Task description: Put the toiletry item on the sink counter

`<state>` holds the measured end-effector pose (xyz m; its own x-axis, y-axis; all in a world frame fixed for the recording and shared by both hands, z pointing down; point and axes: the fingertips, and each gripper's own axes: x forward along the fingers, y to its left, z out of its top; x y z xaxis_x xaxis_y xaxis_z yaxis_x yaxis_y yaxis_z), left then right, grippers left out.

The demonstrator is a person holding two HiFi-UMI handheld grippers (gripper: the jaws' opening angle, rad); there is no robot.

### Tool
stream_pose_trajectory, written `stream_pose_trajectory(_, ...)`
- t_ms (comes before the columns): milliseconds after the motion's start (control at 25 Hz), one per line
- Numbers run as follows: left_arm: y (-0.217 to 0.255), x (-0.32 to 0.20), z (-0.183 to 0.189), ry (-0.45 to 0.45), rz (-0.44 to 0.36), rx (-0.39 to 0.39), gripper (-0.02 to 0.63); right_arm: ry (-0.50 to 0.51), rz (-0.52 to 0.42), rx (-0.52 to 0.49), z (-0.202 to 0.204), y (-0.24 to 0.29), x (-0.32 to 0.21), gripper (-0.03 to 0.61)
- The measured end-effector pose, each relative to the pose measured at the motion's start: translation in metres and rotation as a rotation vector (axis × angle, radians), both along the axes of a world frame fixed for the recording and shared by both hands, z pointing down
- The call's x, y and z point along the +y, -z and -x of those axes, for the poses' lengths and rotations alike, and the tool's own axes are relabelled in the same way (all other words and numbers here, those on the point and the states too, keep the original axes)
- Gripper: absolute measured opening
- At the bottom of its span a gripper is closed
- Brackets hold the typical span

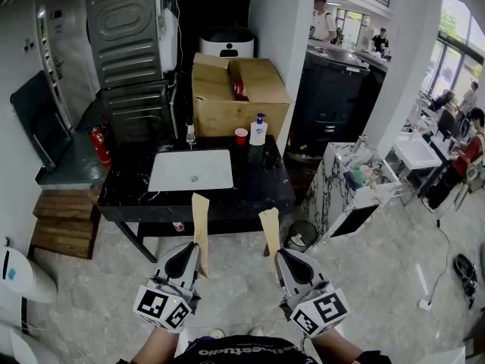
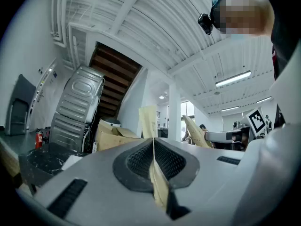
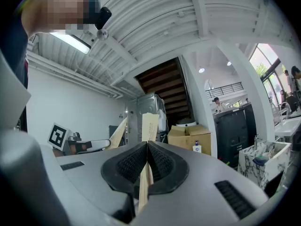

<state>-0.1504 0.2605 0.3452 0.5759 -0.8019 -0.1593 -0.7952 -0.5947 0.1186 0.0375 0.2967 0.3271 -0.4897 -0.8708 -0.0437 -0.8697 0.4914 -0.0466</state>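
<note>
Left gripper (image 1: 195, 246) is clamped on the lower end of the left packet (image 1: 200, 217) and right gripper (image 1: 277, 253) on the right packet (image 1: 270, 230). These are 2 flat, narrow tan paper sleeves jutting past the jaws, held in the air before the tabletop's near edge. Tabletop (image 1: 265, 182) is black veined stone with a white basin (image 1: 191, 170), faucet (image 1: 190, 133), red cup (image 1: 241, 136) and white pump bottle (image 1: 258, 130) at the back, a cardboard box (image 1: 235, 97) behind, and a grey tiled floor (image 1: 235, 298).
</note>
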Motion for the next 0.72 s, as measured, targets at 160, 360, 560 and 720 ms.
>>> stream_pose_trajectory(160,0.0030,0.0015,0.0007,0.002,0.005,0.006,0.020,0.003,-0.001,0.000,0.0006,0.0036,0.0010,0.040)
stream_pose_trajectory(360,0.0041,0.0020,0.0001,0.003,0.003,0.003,0.020,0.004,-0.001,-0.003,-0.0001,0.0026,0.0009,0.040)
stream_pose_trajectory(560,0.0032,0.0038,-0.0001,0.003,0.008,-0.001,0.020,0.002,-0.004,-0.013,-0.0004,0.0027,0.0014,0.040)
stream_pose_trajectory(720,0.0007,0.0056,-0.0009,0.004,0.011,0.001,0.020,-0.006,0.007,-0.030,-0.0059,0.0001,0.0024,0.040)
